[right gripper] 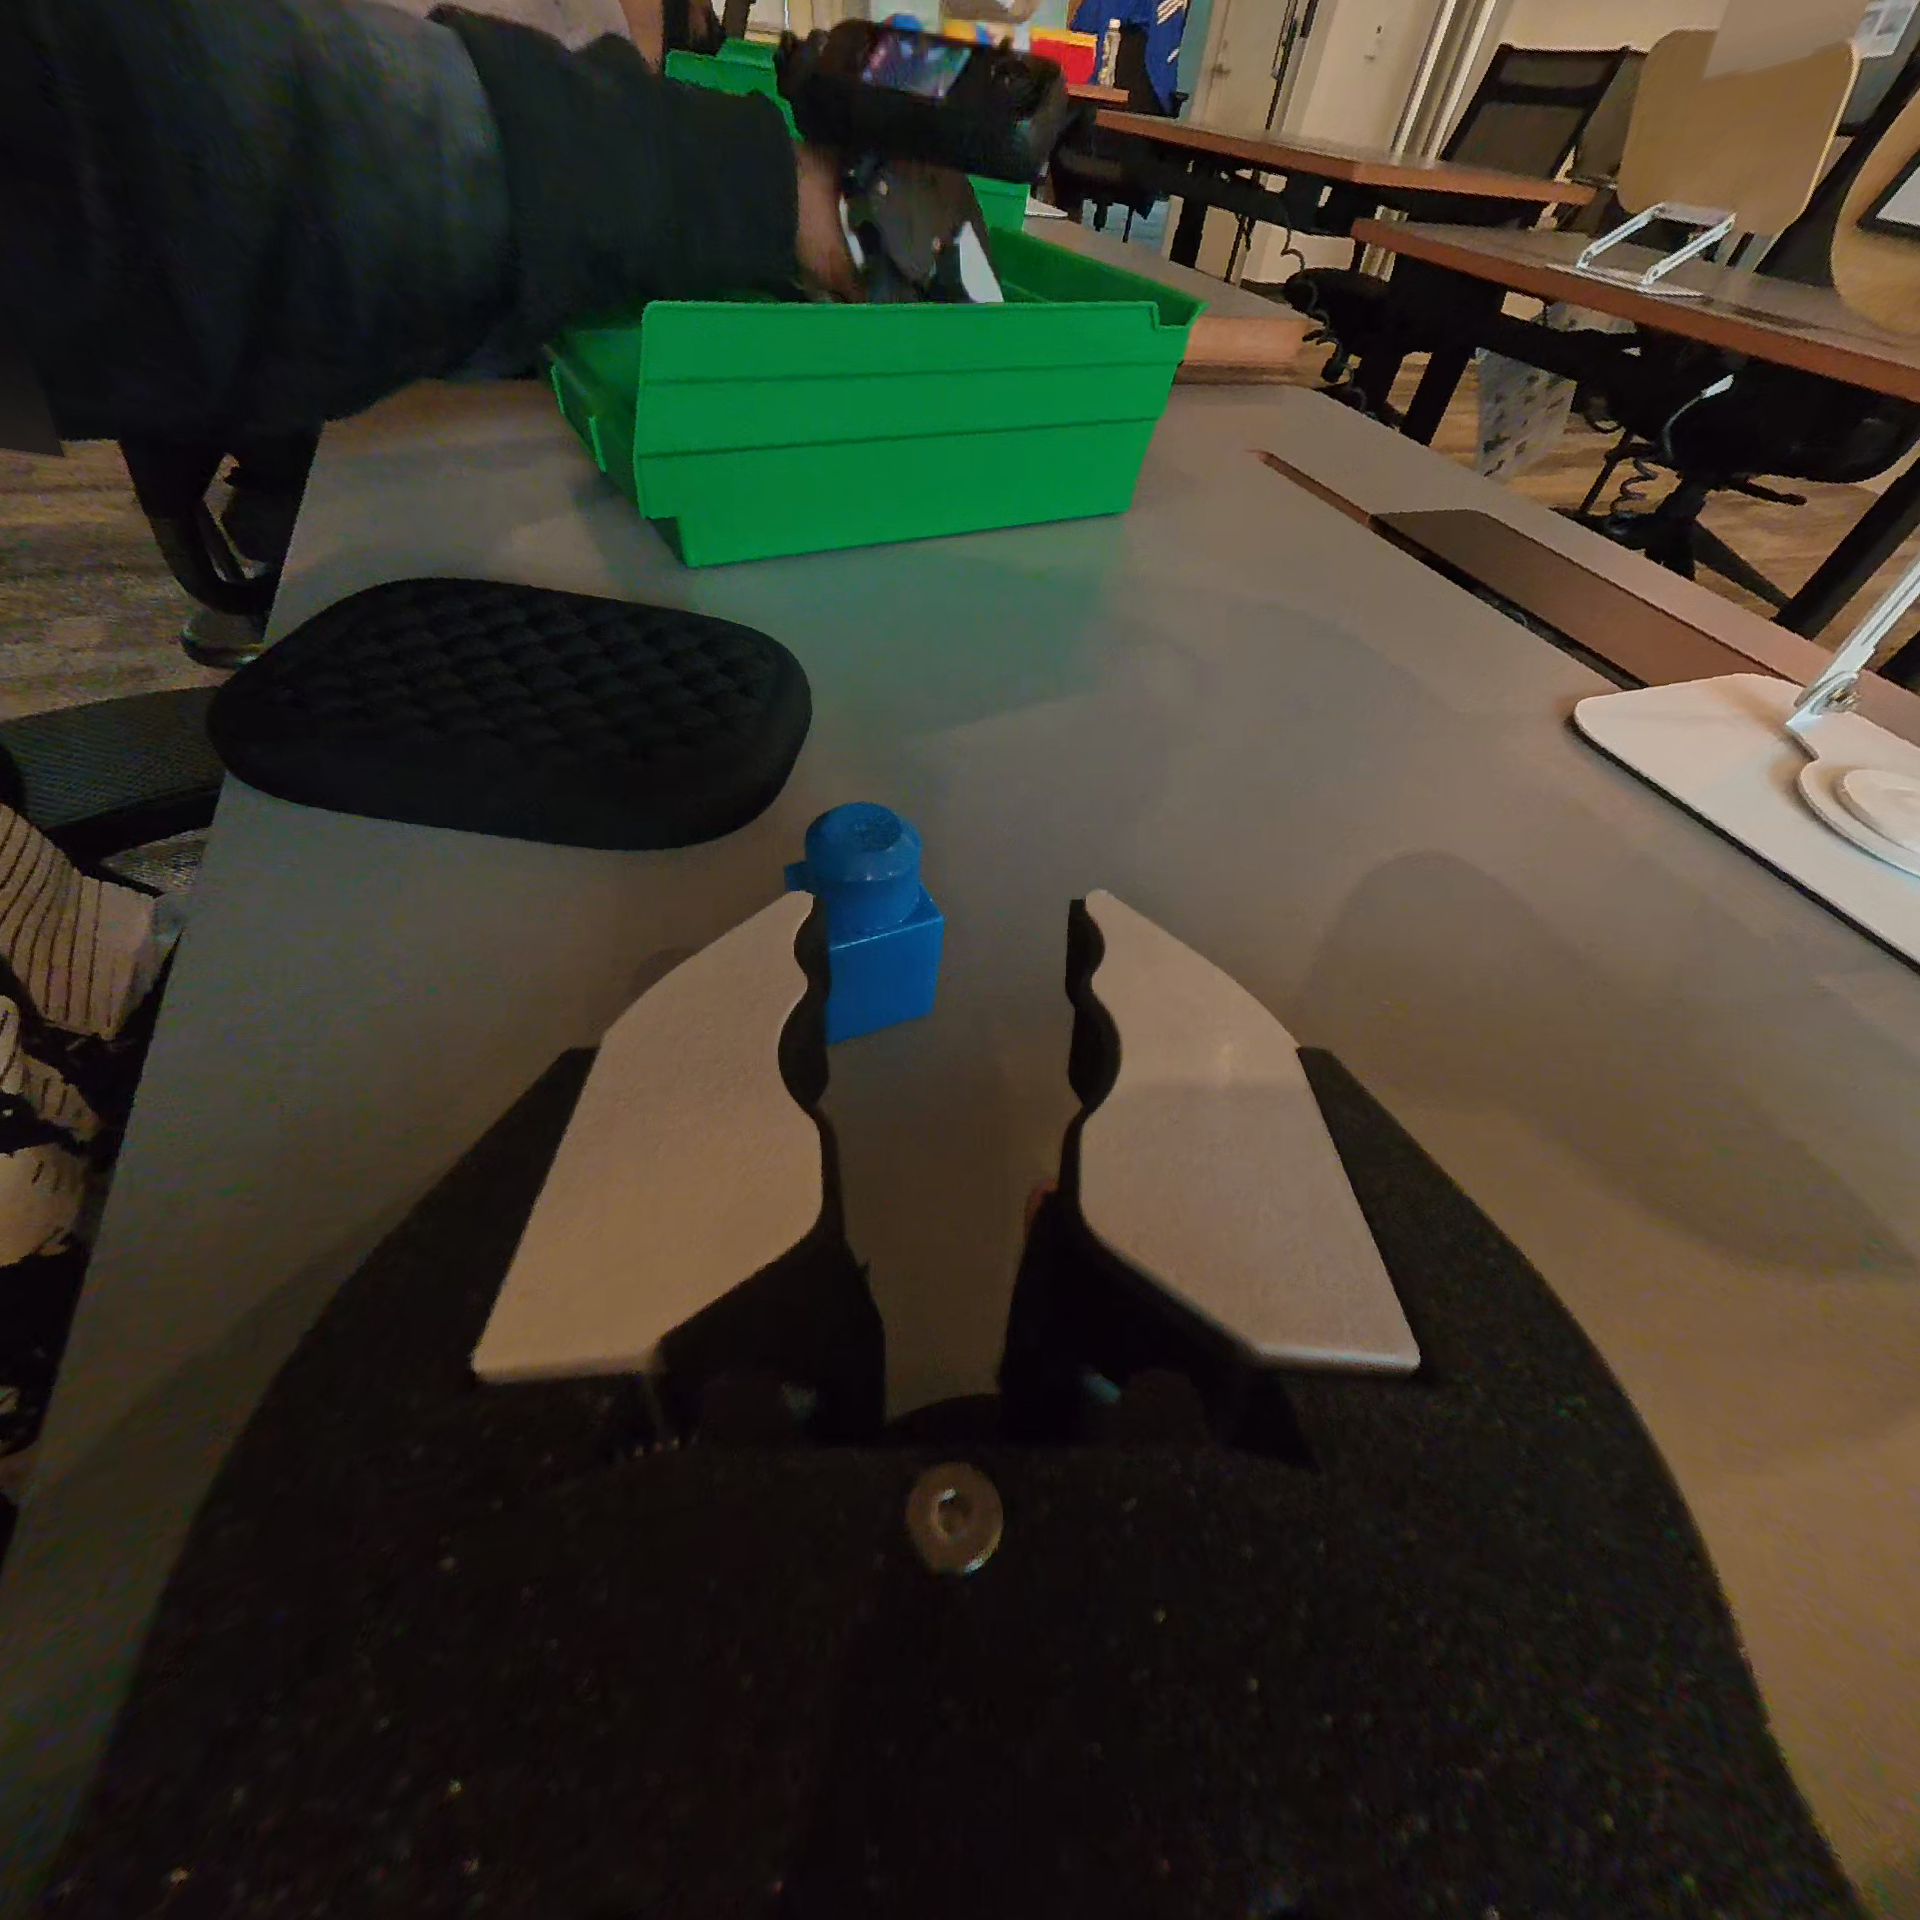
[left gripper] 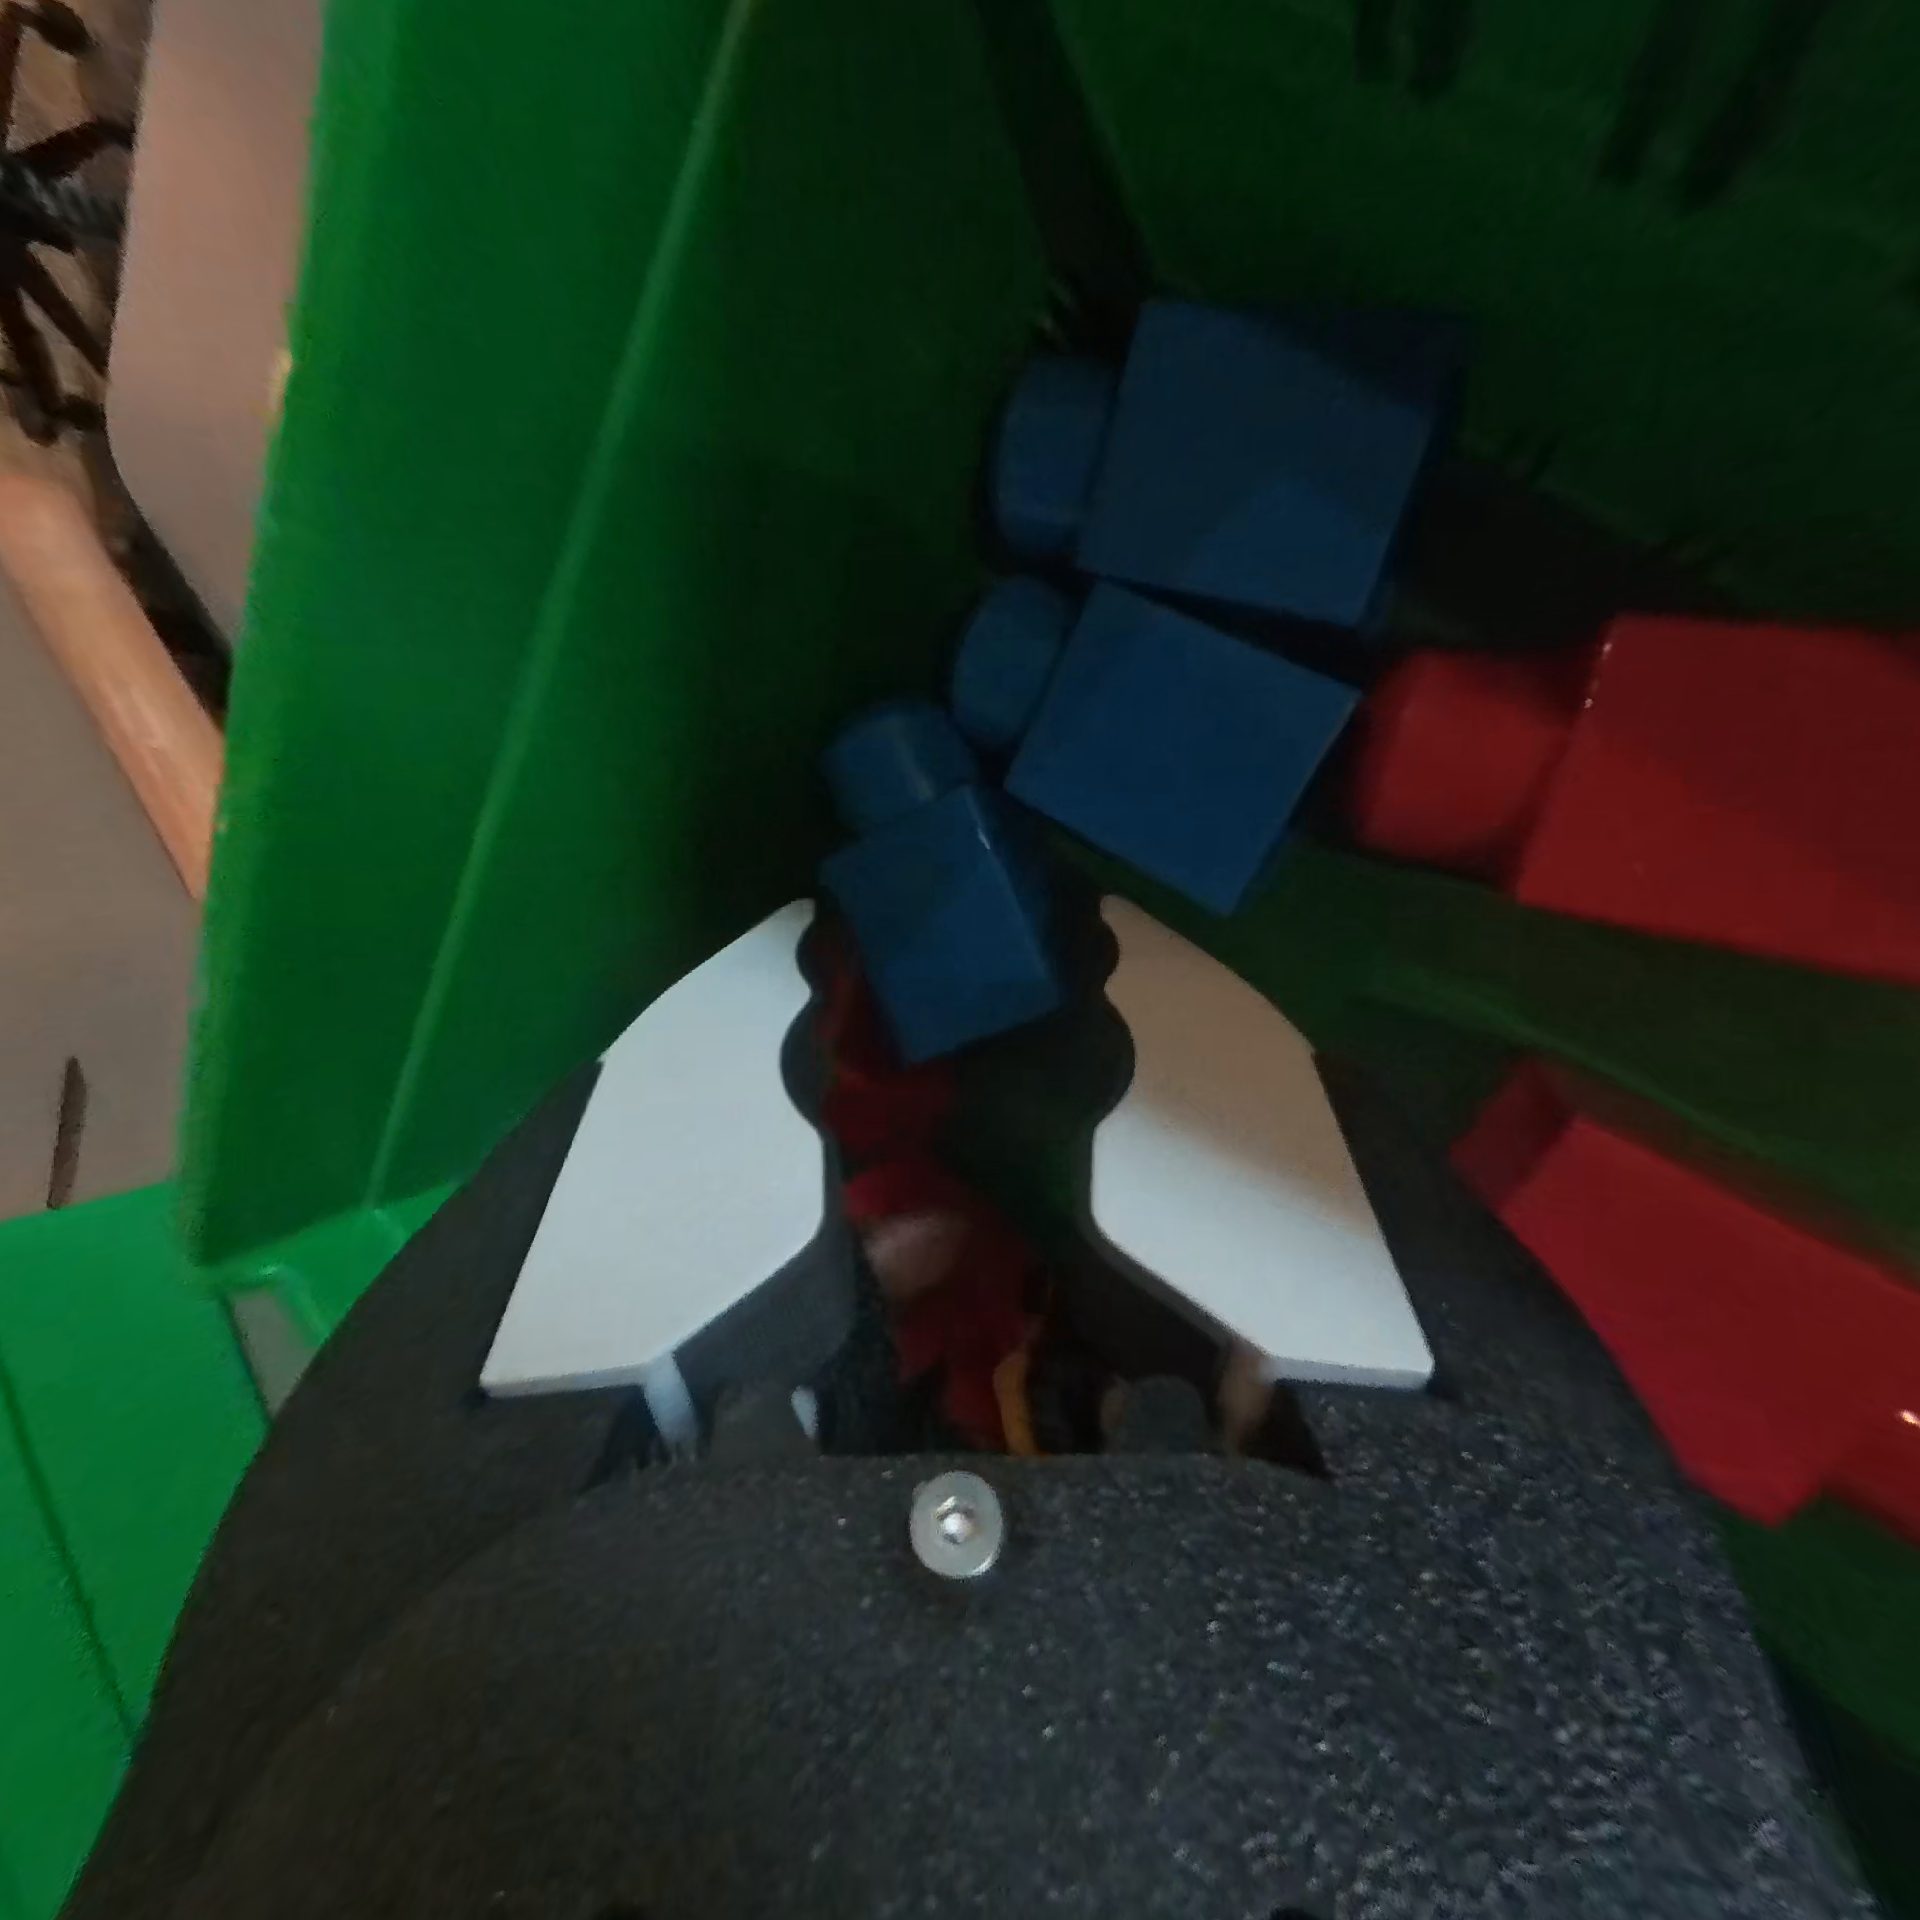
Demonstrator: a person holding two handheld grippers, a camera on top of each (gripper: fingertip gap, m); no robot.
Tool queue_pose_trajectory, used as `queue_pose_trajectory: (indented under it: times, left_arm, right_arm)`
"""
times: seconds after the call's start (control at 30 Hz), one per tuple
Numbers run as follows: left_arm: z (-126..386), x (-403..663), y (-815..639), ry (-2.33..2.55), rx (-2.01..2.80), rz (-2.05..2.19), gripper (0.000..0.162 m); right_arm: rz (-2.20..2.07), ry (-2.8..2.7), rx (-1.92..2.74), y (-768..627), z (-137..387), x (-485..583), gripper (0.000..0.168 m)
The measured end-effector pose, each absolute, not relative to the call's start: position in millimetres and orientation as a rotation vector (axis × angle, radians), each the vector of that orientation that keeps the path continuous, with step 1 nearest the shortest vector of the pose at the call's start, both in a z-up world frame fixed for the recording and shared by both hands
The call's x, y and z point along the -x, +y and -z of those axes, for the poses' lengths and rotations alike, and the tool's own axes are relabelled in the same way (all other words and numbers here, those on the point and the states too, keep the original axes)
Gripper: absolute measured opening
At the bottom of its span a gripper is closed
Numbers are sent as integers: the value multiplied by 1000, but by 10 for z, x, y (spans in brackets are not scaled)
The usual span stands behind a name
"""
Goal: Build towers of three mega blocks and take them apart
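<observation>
In the left wrist view my left gripper [left gripper: 958, 906] reaches down into a green bin [left gripper: 582, 582]. Its jaws are open, with a small tilted blue block [left gripper: 940, 925] between the fingertips; the block touches the left finger and a thin gap shows on its right side. Two more blue blocks [left gripper: 1236, 468] [left gripper: 1174, 738] lie just beyond it, and red blocks [left gripper: 1704, 769] lie to the right. In the right wrist view my right gripper [right gripper: 945, 904] is open and empty above the grey table [right gripper: 1195, 727]. A single blue block [right gripper: 883, 935] stands upright by its left fingertip.
The right wrist view shows the green bin [right gripper: 894, 436] at the back of the table with the left gripper [right gripper: 914, 249] and a dark sleeve [right gripper: 364, 208] over it. A black mesh pad [right gripper: 509, 707] lies left. A white stand base [right gripper: 1745, 769] sits right. The grippers' ends are close to 50 cm from one another.
</observation>
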State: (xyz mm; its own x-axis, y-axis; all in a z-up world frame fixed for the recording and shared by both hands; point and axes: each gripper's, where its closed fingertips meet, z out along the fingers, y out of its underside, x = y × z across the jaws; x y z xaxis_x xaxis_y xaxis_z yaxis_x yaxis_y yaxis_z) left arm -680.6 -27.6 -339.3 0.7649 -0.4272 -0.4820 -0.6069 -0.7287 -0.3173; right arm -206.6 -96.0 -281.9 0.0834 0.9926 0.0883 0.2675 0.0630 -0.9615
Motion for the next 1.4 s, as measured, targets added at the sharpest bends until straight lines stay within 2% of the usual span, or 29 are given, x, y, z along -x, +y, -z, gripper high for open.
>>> queue_pose_trajectory:
  times: [0.43, 0.73, 1.07, 1.23, 1.4]
  left_arm:
    - [3400, 6846, -292, 541, 2566, -407, 41]
    - [2760, 6585, -467, 391, 2260, -328, 40]
    - [1660, 4946, -960, 476, 1682, 351, 39]
    - [1507, 4104, -1257, 613, 1538, 665, 40]
    - [1563, 3489, -1433, 753, 1449, 735, 40]
  right_arm:
    - [-954, -1361, 1392, -950, 2822, 2068, 43]
    - [-954, -1367, 1396, -951, 2831, 2074, 43]
    - [-940, -1439, 1369, -1005, 2785, 2134, 45]
    - [-954, -1503, 1244, -1128, 2438, 2259, 47]
    - [-1070, -1555, 1121, -1352, 1957, 2470, 50]
